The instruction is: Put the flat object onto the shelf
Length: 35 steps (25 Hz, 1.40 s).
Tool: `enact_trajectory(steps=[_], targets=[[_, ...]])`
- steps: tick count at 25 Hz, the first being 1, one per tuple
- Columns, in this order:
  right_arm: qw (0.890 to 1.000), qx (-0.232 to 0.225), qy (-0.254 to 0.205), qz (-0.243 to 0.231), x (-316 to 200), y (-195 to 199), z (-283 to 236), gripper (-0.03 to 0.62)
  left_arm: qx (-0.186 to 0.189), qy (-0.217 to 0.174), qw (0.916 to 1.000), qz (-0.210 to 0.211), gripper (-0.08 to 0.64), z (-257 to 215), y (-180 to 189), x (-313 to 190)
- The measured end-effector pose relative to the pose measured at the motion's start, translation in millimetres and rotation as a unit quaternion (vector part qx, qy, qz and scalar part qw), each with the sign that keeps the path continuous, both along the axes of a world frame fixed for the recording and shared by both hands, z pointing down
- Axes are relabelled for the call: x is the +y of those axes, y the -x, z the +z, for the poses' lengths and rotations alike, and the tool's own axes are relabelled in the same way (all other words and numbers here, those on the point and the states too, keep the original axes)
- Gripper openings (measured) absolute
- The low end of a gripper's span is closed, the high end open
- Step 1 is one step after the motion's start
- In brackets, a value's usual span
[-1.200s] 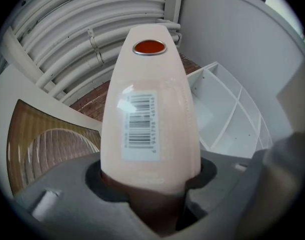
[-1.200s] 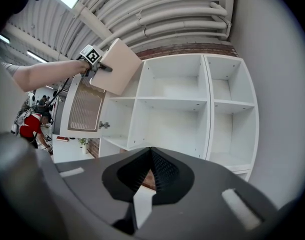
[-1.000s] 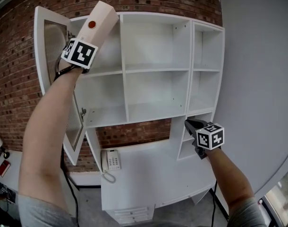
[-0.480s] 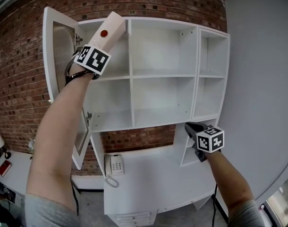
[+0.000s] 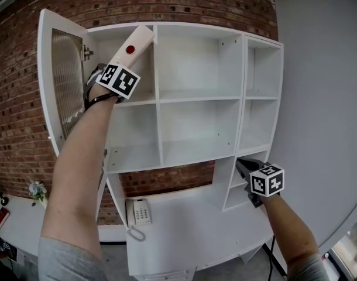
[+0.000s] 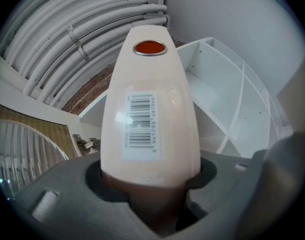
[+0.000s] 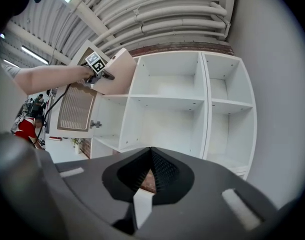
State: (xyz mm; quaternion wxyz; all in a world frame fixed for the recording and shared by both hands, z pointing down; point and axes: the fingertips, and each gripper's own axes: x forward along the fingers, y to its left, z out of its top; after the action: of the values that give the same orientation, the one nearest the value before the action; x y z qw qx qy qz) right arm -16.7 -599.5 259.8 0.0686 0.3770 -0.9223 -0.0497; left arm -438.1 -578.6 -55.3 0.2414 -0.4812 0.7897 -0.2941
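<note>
The flat object (image 5: 136, 47) is a pale pink, tapered slab with a red dot near its tip and a barcode label (image 6: 141, 120). My left gripper (image 5: 123, 71) is shut on its lower end and holds it raised, tip up, in front of the top-left compartment of the white shelf unit (image 5: 196, 98). In the left gripper view the object (image 6: 150, 109) rises straight out of the jaws. My right gripper (image 5: 249, 166) hangs low at the shelf's lower right, shut and empty (image 7: 151, 171). From the right gripper view the object (image 7: 116, 70) shows far off at upper left.
A ribbed-glass cabinet door (image 5: 61, 92) stands open at the shelf's left, close to my left arm. A white telephone (image 5: 137, 211) hangs under the shelf on a white panel. Brick wall lies behind, and a grey wall (image 5: 319, 98) closes the right side. The shelf compartments hold nothing.
The left gripper has brought the flat object down from above the shelf's top edge to the front of the top-left compartment. The right gripper has drifted slightly right and stays shut.
</note>
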Motion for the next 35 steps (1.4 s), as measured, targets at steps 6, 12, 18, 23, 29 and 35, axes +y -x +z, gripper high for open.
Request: enact_trajectory(steps=[6, 12, 18, 23, 29, 35], targets=[[1.000, 0.003, 0.006, 0.027, -15, -21, 8, 0.009, -0.008, 0.002, 0.9999, -0.012, 0.279, 1, 16, -34], [0.999, 0.005, 0.014, 0.048, -29, -34, 19, 0.009, -0.006, 0.001, 0.9999, -0.010, 0.279, 0, 29, -60], [0.998, 0.013, 0.018, 0.060, -35, -40, 26, 0.009, -0.011, 0.006, 0.9999, -0.010, 0.279, 0, 42, -81], [0.998, 0.013, 0.020, 0.065, -40, -41, 32, 0.009, -0.014, 0.013, 0.9998, -0.010, 0.279, 1, 49, -94], [0.997, 0.012, 0.019, 0.068, -42, -38, 31, 0.009, -0.011, 0.020, 0.9997, -0.011, 0.281, 3, 58, -107], [0.997, 0.006, 0.021, 0.072, -46, -42, 30, 0.009, -0.011, 0.014, 0.9998, -0.011, 0.299, 0, 57, -108]])
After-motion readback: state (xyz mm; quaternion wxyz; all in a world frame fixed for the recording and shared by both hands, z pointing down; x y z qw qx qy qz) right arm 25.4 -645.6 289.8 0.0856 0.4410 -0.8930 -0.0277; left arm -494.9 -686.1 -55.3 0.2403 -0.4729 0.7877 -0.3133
